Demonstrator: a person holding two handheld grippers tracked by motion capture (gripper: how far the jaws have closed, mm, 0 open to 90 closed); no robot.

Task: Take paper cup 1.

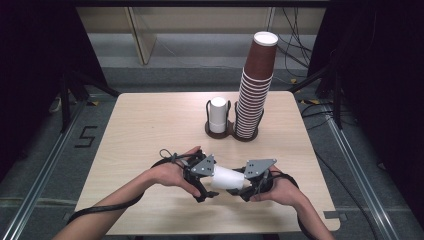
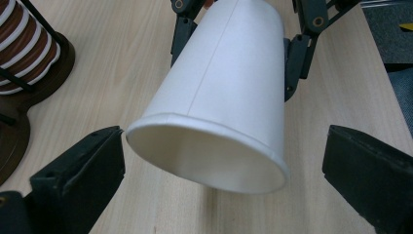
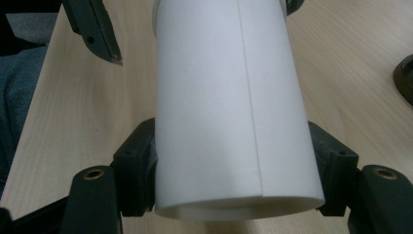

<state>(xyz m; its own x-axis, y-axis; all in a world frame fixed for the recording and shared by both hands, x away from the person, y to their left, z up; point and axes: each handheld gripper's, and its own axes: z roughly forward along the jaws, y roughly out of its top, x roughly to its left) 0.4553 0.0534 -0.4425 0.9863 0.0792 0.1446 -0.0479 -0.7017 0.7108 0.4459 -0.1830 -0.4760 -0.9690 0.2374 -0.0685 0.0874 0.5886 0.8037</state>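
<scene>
White paper cup lying sideways above the table's near edge, at about 6 o'clock, slung between the two grippers. The right gripper has it: in the right gripper view both jaws press against the sides of the cup near its narrow base, closed firmly on it. The left gripper sits at the cup's wide mouth. In the left gripper view its jaws stand spread well apart either side of the rim, the left one almost at the cup, the right one clear of it, so nothing is pinched there. Further out, toward 12 o'clock, a holder carries a short white stack, and touching it on the right a second holder bears a tall brown stack leaning slightly right.
</scene>
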